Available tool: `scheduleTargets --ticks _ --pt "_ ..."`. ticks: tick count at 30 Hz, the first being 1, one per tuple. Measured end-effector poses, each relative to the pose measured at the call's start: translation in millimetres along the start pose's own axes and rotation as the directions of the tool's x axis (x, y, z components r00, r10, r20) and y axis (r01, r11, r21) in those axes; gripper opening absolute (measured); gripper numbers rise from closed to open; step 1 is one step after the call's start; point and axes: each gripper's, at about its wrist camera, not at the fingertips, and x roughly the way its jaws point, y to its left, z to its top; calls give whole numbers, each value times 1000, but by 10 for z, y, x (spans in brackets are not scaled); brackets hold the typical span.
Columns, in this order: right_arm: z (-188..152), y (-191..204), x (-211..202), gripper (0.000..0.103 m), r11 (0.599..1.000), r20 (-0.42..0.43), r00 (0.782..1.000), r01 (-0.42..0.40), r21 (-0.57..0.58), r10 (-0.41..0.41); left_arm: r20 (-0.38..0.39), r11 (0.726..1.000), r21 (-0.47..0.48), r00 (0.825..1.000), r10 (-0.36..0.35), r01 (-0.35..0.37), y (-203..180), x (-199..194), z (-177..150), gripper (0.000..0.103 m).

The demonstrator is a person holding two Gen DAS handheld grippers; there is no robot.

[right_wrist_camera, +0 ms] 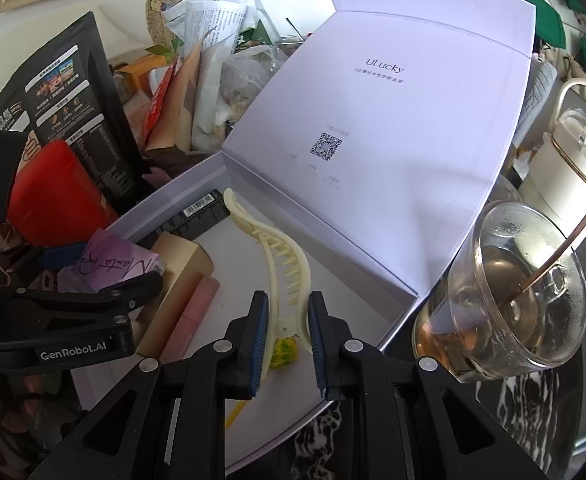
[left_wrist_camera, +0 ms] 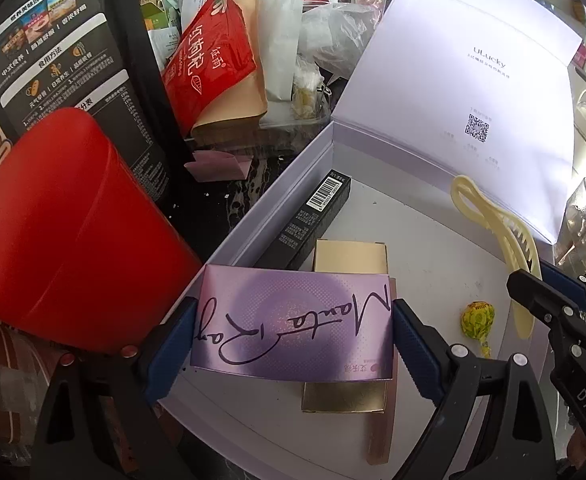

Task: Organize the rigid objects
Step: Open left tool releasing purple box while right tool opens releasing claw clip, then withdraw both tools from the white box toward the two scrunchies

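My left gripper [left_wrist_camera: 295,308] is shut on a purple box [left_wrist_camera: 293,328] with handwriting on it, one blue pad pressed on each short end. It hangs low over the open white box [left_wrist_camera: 433,240], above a gold box [left_wrist_camera: 349,256] and beside a slim black box [left_wrist_camera: 313,216]. My right gripper [right_wrist_camera: 288,300] is shut on the hinge end of a cream hair clip [right_wrist_camera: 277,248], whose toothed end reaches into the white box. A yellow lollipop [right_wrist_camera: 285,350] lies under that gripper. A pink tube [right_wrist_camera: 201,300] lies by the gold box [right_wrist_camera: 185,256].
The white box's lid [right_wrist_camera: 373,120] stands open at the back. A glass cup [right_wrist_camera: 513,292] holding liquid and a spoon is close on the right. A red canister [left_wrist_camera: 65,220], a black bag [left_wrist_camera: 73,60] and piled packets [left_wrist_camera: 213,64] crowd the left and back.
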Motion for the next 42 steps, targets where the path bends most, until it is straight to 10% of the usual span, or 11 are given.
scheduleTargets --ticks 42 --pt "1 85 -895 27 999 154 987 49 -5 -48 212 1000 6 977 -26 26 -94 -1273 -93 95"
